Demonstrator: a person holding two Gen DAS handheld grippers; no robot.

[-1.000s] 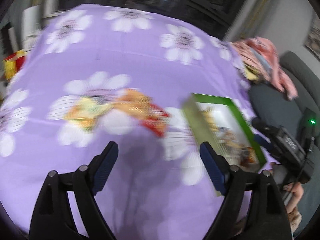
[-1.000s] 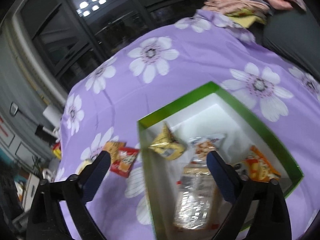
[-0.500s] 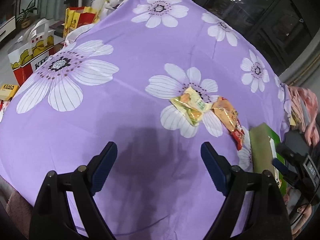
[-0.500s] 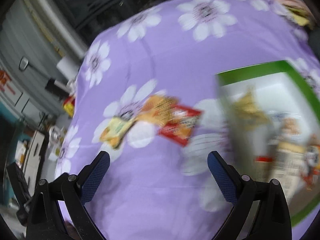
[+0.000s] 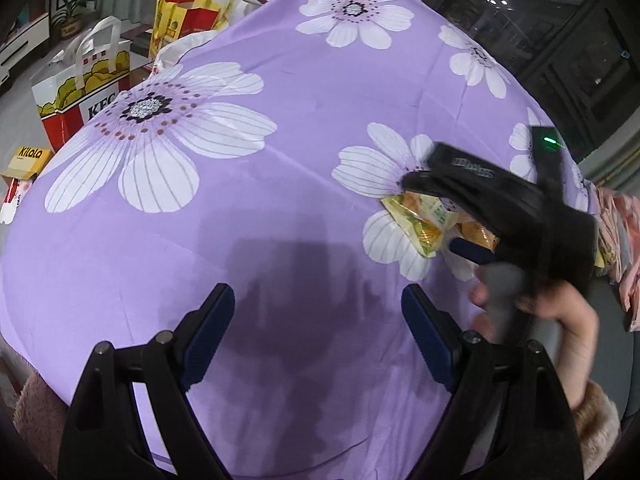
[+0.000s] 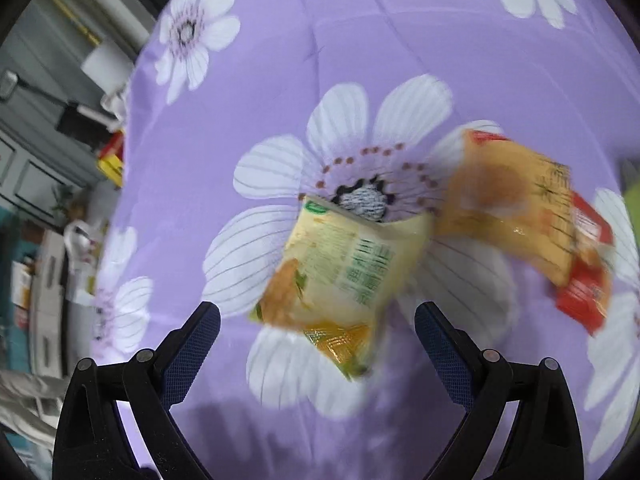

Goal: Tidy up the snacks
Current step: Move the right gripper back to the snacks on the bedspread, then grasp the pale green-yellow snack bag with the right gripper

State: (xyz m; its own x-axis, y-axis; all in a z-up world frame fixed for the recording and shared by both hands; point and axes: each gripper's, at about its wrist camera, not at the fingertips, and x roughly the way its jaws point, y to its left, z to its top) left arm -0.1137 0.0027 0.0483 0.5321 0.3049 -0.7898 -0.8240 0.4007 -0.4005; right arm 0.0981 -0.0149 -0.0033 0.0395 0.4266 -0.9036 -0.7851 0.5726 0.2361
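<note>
Three snack packets lie on the purple flowered cloth [image 6: 360,40]: a pale yellow-green packet [image 6: 340,268], an orange packet [image 6: 512,204] and a red packet [image 6: 584,288] partly under it. My right gripper [image 6: 316,344] is open, just above and in front of the yellow-green packet, fingers either side of it, not touching. In the left wrist view the right gripper's black body [image 5: 500,200] hangs over the yellow-green packet [image 5: 420,220]. My left gripper [image 5: 318,332] is open and empty over bare cloth [image 5: 280,160].
Off the table's left edge stand a KFC paper bag [image 5: 84,92], a yellow-red bag [image 5: 180,20] and a Kilala box [image 5: 28,160]. Pink clothing [image 5: 624,240] lies at the right. The green box is out of view.
My right gripper swung left from over the green box to the loose packets and closed in on the yellow-green one. My left gripper turned left, away from the box.
</note>
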